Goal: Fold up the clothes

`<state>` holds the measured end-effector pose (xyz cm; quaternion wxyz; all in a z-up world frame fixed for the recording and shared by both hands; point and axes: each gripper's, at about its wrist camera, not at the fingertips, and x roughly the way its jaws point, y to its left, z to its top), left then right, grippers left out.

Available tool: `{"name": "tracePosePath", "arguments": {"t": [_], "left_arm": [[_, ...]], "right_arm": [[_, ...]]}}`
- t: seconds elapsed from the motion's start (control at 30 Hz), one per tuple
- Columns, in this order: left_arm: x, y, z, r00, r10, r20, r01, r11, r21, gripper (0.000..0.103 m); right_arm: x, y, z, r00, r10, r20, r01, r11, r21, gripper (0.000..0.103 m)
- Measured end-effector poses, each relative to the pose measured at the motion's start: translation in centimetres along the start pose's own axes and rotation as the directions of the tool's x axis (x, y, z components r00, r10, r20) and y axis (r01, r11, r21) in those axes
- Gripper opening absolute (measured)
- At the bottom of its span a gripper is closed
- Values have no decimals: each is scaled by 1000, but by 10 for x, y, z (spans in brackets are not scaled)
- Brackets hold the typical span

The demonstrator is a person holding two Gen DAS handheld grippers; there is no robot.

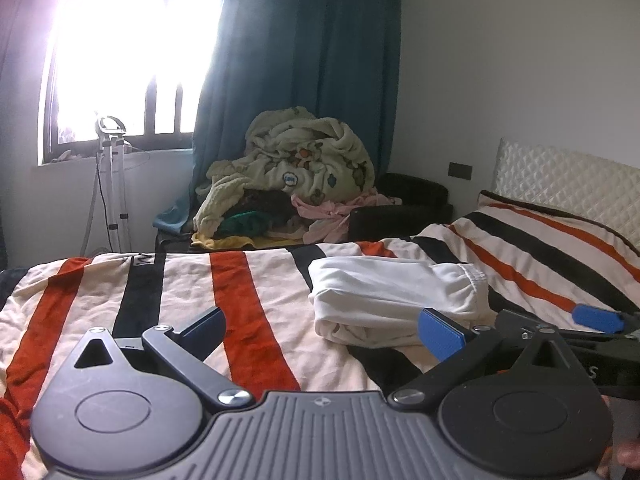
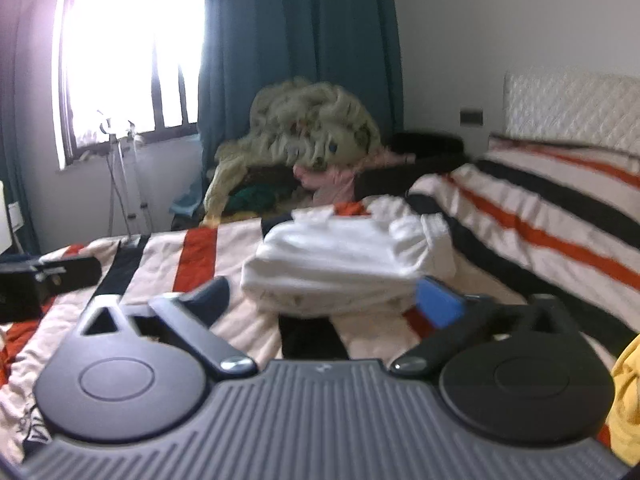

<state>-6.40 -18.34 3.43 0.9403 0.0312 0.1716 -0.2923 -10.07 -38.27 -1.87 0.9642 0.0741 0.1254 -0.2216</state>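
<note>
A white garment (image 1: 396, 300), folded into a thick bundle with an elastic waistband at its right end, lies on the striped bed cover (image 1: 256, 292). My left gripper (image 1: 324, 332) is open and empty, just in front of and left of the bundle. In the right wrist view the same white bundle (image 2: 344, 260) lies straight ahead. My right gripper (image 2: 328, 300) is open and empty, its blue right finger (image 2: 438, 300) close to the bundle's near edge. The right gripper also shows at the right edge of the left wrist view (image 1: 596, 320).
A heap of unfolded clothes and a pale blanket (image 1: 296, 176) sits on a dark seat beyond the bed. A teal curtain (image 1: 304, 60) and bright window are behind it. A padded headboard (image 1: 568, 184) stands at the right. Something yellow (image 2: 628, 392) lies at my right.
</note>
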Motion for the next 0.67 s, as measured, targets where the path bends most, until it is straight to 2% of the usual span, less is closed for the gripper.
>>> {"name": "tracePosePath", "arguments": {"t": [0.17,0.67], "left_arm": [[1,0,0,1000,-2,-5,2,1000,-4,103],[-1,-2,-3,1000,11,-5,-11,1000,7,103]], "right_arm": [[-1,4,0,1000,-14,9,14,999,-30,103],[1,2,-1,999,-34,-14,34,999,-13,103]]}}
